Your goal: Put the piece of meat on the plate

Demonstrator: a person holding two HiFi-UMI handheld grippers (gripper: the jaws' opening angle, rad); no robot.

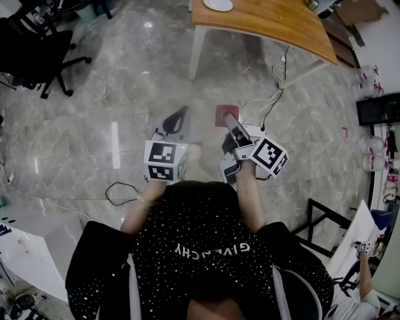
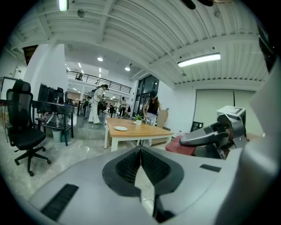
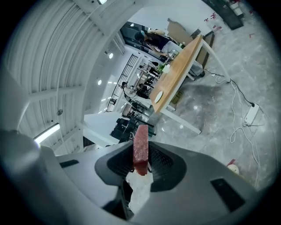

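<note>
Here, in the head view, the right hand-held gripper (image 1: 229, 125) clamps the red piece of meat (image 1: 225, 114) above the floor (image 1: 125, 94), well apart from the plate (image 1: 218, 4) on the tabletop (image 1: 269, 22). In the left gripper view, the left hand-held gripper (image 2: 140, 150) has its jaws together, empty. In the right gripper view, narrowly parted jaws press the piece of meat from both sides.
</note>
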